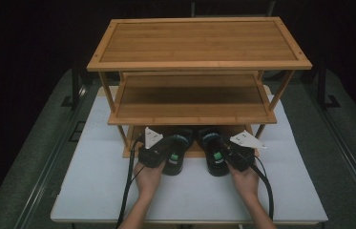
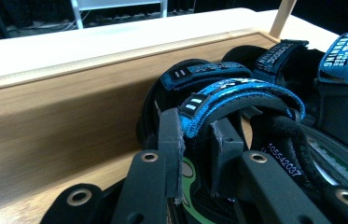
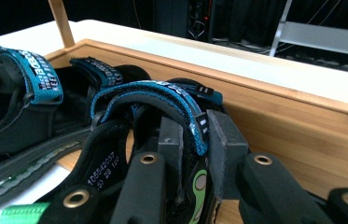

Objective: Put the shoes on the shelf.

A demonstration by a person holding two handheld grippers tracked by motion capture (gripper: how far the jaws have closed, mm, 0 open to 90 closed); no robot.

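Note:
Two black sandals with blue straps lie side by side, toes on the bottom shelf [image 1: 195, 149] of a bamboo rack and heels over its front edge. My left gripper [image 1: 166, 152] is shut on the left sandal [image 1: 175, 156]. In the left gripper view its jaws [image 2: 195, 144] pinch that sandal's blue heel strap [image 2: 237, 95]. My right gripper [image 1: 228, 155] is shut on the right sandal [image 1: 214, 153], and its jaws [image 3: 194, 140] clamp the blue strap [image 3: 153, 95]. Each gripper view also shows the other sandal [image 2: 339, 93] [image 3: 22, 107] beside the held one.
The rack has a top shelf [image 1: 199, 43] and a middle shelf [image 1: 190, 100], both bare, close above the sandals. It stands on a white table [image 1: 99, 186]. Slanted rack legs [image 1: 123, 136] flank the bottom shelf. Raised wooden rims [image 2: 92, 60] [image 3: 274, 93] edge that shelf.

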